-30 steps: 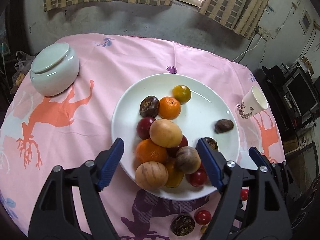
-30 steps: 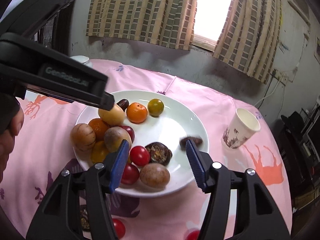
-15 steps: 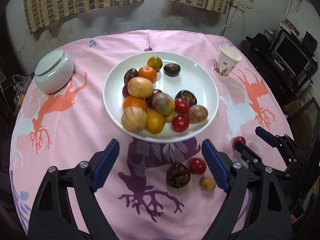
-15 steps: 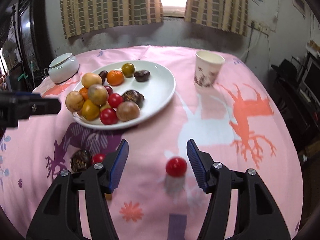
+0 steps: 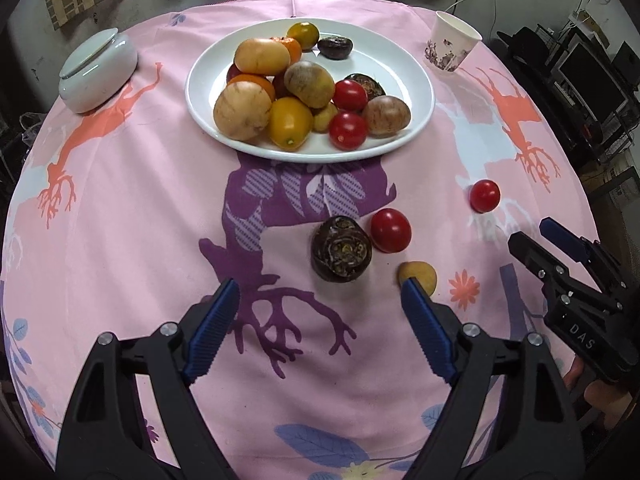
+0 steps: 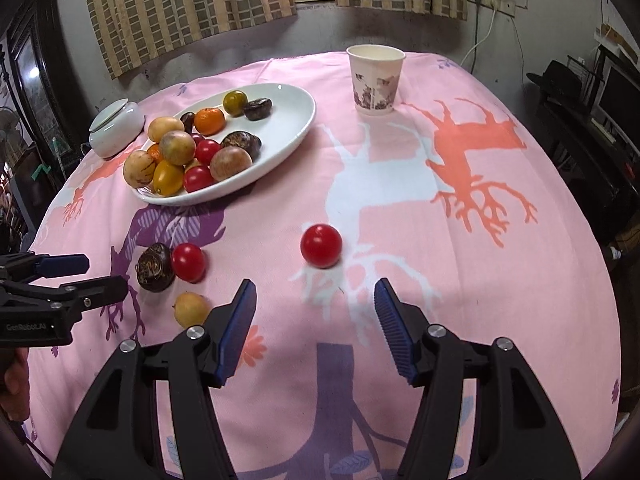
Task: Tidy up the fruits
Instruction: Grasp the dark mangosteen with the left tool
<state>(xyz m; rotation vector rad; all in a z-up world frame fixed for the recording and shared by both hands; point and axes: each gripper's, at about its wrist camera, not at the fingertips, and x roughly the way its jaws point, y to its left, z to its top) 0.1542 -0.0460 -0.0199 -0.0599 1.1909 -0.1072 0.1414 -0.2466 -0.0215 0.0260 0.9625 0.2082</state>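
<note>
A white plate holds several fruits at the far middle of the pink cloth. Loose on the cloth lie a dark wrinkled fruit, a red tomato beside it, a small yellow fruit, and a second red tomato apart to the right. My left gripper is open and empty, just short of the dark fruit. My right gripper is open and empty, just short of the lone tomato.
A white lidded jar stands at the far left. A paper cup stands at the far right. The round table drops off on all sides; dark furniture and monitors stand to the right.
Both grippers have drawn back from over the plate towards the near side of the table. The loose fruits now lie just ahead of their open fingers.
</note>
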